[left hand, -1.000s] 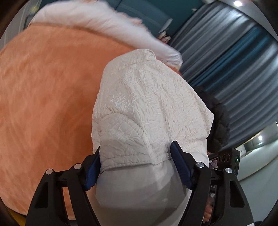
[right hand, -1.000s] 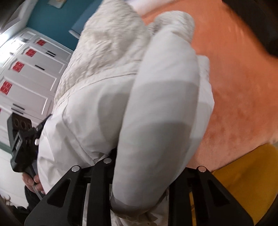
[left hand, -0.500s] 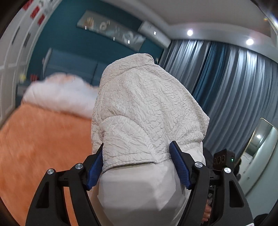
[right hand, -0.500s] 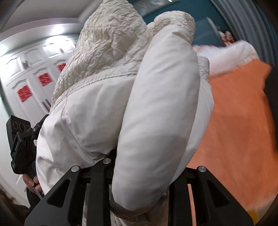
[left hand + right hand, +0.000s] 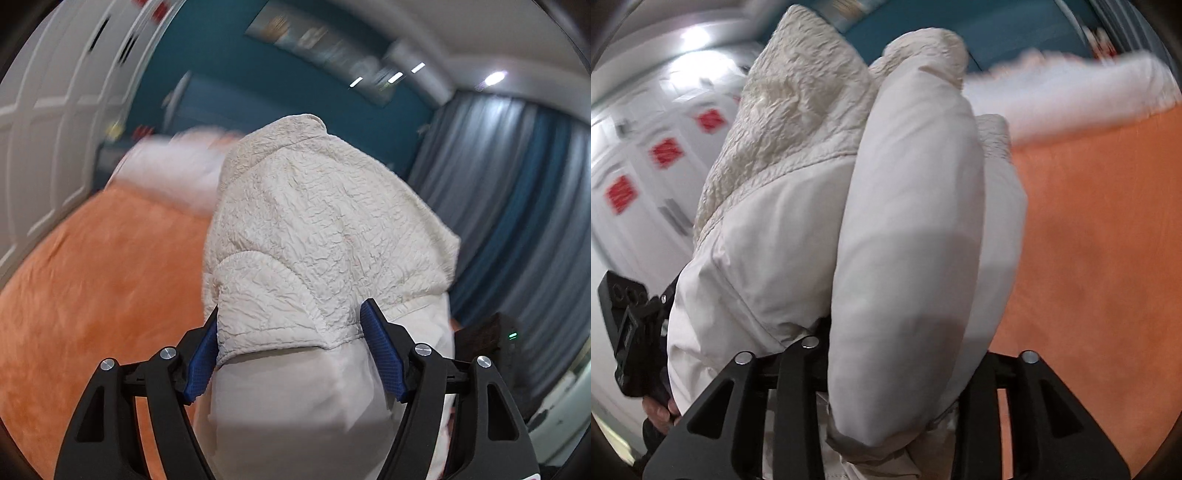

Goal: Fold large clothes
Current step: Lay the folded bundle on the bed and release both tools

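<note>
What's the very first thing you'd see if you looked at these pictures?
A big puffy white jacket with a crinkly quilted top fills the middle of both views. The left gripper clamps it between blue-padded fingers, and it bulges over the right gripper, whose fingers are hidden, so its grip is unclear. Behind it spreads a fuzzy orange bedspread, lower left in the left view, right side in the right view.

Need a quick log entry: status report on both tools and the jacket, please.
Left tool clamped on white jacket. Right tool's jaws just been opening, jacket bulk between them. Orange bed below, nothing blocking.
</note>
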A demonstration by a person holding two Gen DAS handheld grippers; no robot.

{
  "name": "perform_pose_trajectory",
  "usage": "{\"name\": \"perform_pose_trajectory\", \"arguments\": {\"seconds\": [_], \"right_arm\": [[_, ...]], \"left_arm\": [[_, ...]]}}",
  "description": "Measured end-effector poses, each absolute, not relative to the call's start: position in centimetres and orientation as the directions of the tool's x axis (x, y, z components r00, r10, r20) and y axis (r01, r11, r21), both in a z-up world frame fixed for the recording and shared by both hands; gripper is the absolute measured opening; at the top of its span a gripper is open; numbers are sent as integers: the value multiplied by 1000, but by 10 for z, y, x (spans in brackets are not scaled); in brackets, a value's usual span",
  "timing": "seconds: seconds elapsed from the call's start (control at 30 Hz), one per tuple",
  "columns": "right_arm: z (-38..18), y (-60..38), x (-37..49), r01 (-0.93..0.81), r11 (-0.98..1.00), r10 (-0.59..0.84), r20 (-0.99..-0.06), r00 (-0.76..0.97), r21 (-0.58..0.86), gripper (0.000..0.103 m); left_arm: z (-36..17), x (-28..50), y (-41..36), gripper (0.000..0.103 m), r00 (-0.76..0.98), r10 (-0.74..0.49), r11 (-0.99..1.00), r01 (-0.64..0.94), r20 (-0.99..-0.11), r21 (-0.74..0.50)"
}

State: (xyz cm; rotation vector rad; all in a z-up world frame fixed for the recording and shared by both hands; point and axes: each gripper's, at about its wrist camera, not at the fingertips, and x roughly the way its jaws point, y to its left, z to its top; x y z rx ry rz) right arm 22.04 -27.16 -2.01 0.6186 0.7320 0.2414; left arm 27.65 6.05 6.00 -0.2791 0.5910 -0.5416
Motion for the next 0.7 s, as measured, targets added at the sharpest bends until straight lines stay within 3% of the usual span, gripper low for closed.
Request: {"name": "perform_pose_trajectory", "arguments": {"seconds": [0.07, 0.13, 0.2, 0.3, 0.33, 0.47, 0.57, 0.7], "right_arm": [[-88, -274, 246, 179, 827, 321, -708, 629, 533, 42], [-127, -278, 243, 283, 836, 256, -791, 556, 470, 43], [-131, -291, 214, 246, 779, 317, -701, 639, 577, 46], [-114, -307, 185, 235, 795, 270, -672, 689, 560, 46], [-101, -308, 185, 218, 827, 235, -671, 703, 518, 44], [-44, -292, 211, 94, 882, 239, -610, 756, 462, 18], [-5, -261, 247, -1, 909, 264, -574, 776, 416, 16], [-4, -239, 303, 12, 948, 199, -618, 760, 319, 16]], "left_arm": [[-2, 315, 50, 67, 664, -444, 895, 292, -601, -338], [-64, 334, 43, 53, 567, -328, 944, 217, -756, -247], [-63, 317, 49, 54, 631, -358, 933, 257, -688, -250], [-45, 300, 54, 56, 636, -397, 916, 321, -662, -242], [-38, 294, 54, 56, 642, -397, 916, 324, -656, -238], [-3, 274, 39, 56, 665, -410, 911, 324, -624, -254], [9, 280, 19, 62, 664, -376, 926, 302, -646, -228], [3, 288, -4, 62, 661, -310, 950, 251, -684, -188]]}}
